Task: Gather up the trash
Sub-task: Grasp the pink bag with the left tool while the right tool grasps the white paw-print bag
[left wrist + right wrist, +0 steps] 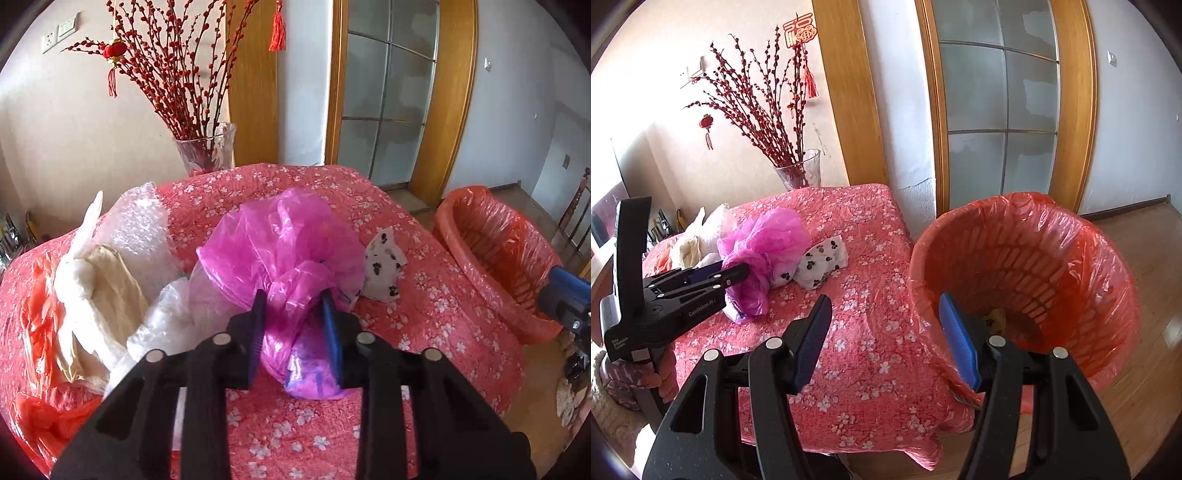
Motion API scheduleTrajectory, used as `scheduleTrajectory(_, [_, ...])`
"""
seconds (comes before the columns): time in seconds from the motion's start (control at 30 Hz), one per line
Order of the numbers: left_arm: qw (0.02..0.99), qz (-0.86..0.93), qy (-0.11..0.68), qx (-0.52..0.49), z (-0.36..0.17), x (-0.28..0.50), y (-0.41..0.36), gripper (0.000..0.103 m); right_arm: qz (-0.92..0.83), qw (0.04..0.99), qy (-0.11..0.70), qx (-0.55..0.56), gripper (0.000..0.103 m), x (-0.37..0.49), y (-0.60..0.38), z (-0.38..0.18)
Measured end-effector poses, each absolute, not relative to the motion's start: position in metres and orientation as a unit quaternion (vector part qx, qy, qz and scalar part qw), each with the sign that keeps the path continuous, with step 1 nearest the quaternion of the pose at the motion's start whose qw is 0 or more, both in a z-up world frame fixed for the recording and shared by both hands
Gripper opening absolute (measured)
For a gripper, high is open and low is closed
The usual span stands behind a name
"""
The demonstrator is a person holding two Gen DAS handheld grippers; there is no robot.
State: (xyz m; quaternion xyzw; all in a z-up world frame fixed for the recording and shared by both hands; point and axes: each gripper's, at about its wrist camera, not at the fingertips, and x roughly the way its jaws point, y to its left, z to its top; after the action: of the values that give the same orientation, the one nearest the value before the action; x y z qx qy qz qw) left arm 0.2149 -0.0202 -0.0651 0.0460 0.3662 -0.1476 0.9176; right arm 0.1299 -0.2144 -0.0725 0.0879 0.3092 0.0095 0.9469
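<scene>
Collecting barely begun: pink bag (280, 236) pinched by left gripper (293, 301) at frame centre; right gripper (886, 314) held open, empty; bin (1034, 258) at right nearly empty; white wrappers (140, 229) left on table (424, 295).

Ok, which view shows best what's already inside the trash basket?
The right wrist view: it looks down into the trash basket, showing a yellowish scrap at the bottom. The left wrist view catches only its rim and inner wall at the right edge.

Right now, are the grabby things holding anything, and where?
The left hand-held gripper pinches the pink plastic bag at its bunched middle. The right hand-held gripper is open and holds nothing.
</scene>
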Motion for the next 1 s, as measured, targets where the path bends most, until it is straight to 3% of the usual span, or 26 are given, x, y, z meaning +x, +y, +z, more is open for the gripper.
scheduleTrajectory(0.53, [0.952,-0.091,0.292,0.017,-0.007,0.2,0.035,0.026,0.066,0.943,0.319,0.067,0.061,0.165,-0.156,-0.077])
scheduleTrajectory(0.77, [0.954,-0.06,0.292,0.007,-0.004,0.204,0.07,0.026,0.083,0.922,0.362,0.106,0.04,0.214,-0.119,-0.099])
scheduleTrajectory(1.0, [0.954,-0.047,0.295,-0.004,-0.006,0.203,0.093,0.026,0.067,0.911,0.394,0.103,0.039,0.241,-0.093,-0.115])
